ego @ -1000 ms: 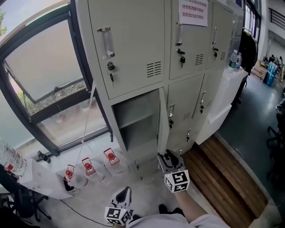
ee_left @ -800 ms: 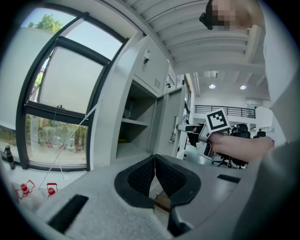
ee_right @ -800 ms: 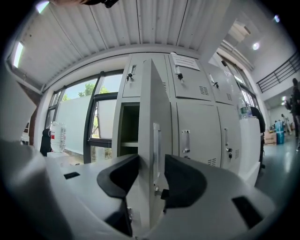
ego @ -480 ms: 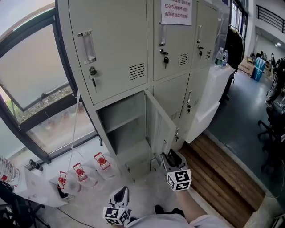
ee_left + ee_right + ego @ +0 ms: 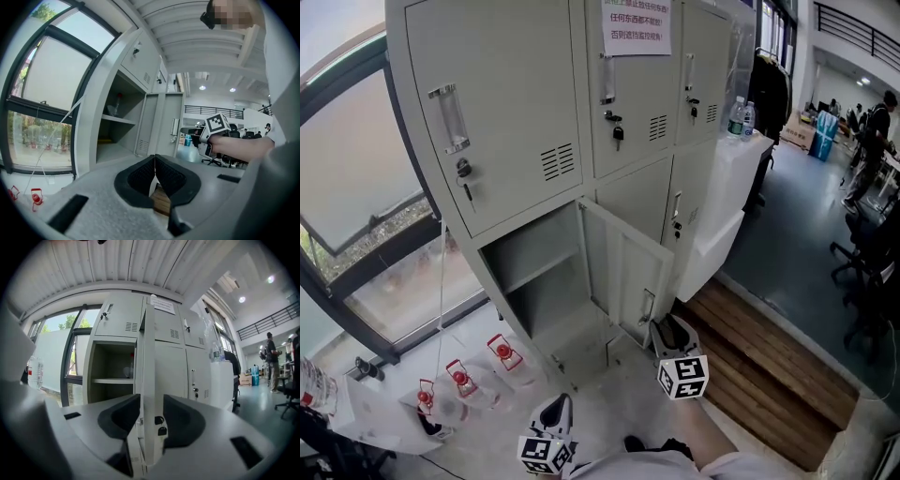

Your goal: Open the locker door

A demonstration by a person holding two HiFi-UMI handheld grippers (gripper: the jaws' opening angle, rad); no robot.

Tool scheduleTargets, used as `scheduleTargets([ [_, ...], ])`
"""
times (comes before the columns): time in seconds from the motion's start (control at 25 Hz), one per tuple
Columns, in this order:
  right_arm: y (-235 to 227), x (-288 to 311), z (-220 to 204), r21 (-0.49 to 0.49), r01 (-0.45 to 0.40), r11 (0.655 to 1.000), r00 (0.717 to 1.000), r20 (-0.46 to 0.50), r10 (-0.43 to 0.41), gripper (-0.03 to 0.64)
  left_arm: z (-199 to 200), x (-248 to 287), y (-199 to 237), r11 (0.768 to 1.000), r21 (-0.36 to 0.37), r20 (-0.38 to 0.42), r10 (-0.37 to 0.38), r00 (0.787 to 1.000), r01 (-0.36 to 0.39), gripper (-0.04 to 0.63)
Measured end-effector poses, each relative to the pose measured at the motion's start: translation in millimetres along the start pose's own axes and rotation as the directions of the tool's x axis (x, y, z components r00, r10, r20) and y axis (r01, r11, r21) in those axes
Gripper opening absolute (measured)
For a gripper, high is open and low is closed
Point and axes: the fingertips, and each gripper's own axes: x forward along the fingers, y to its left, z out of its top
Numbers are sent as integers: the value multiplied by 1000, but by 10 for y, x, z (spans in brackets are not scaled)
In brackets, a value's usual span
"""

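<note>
The grey locker door (image 5: 623,272) at the lower left of the bank stands swung wide, showing its compartment (image 5: 539,272) with one shelf. My right gripper (image 5: 666,328) is at the door's free edge, just below its handle (image 5: 647,307). In the right gripper view the door edge (image 5: 149,357) runs upright between the jaws of the right gripper (image 5: 151,411), which are closing on it, with the lock and key (image 5: 159,425) beside the right pad. My left gripper (image 5: 561,408) hangs low, away from the lockers; in its own view the left gripper (image 5: 154,173) is shut on nothing.
Shut lockers with keys stand above and to the right, under a paper notice (image 5: 636,23). A white counter (image 5: 741,169) carries bottles (image 5: 736,117). Red-capped items (image 5: 455,380) lie by the window at the left. Wooden flooring (image 5: 750,366) lies to the right. A person (image 5: 872,131) stands far right.
The locker door has swung from nearly edge-on to wide open, moving right and toward me with the right gripper at its edge. The left gripper has stayed low.
</note>
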Motion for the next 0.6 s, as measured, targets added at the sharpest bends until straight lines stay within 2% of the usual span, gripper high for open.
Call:
scheduleTargets([
  [0.16,-92,-61,-9,5,28,1000,1000,5,-28,120,15,56,-41,1000,5,-1,-14,1000,14,11],
  [0.32,-97,-112,32,1,34,999,999,26,-34,32,25,42,-34,1000,7,-1,-12,1000,12,11],
  [0.6,178,-92,13,12,-31,999,999,30,30,20,1,-76,87,999,25,-3,37,999,-37,11],
])
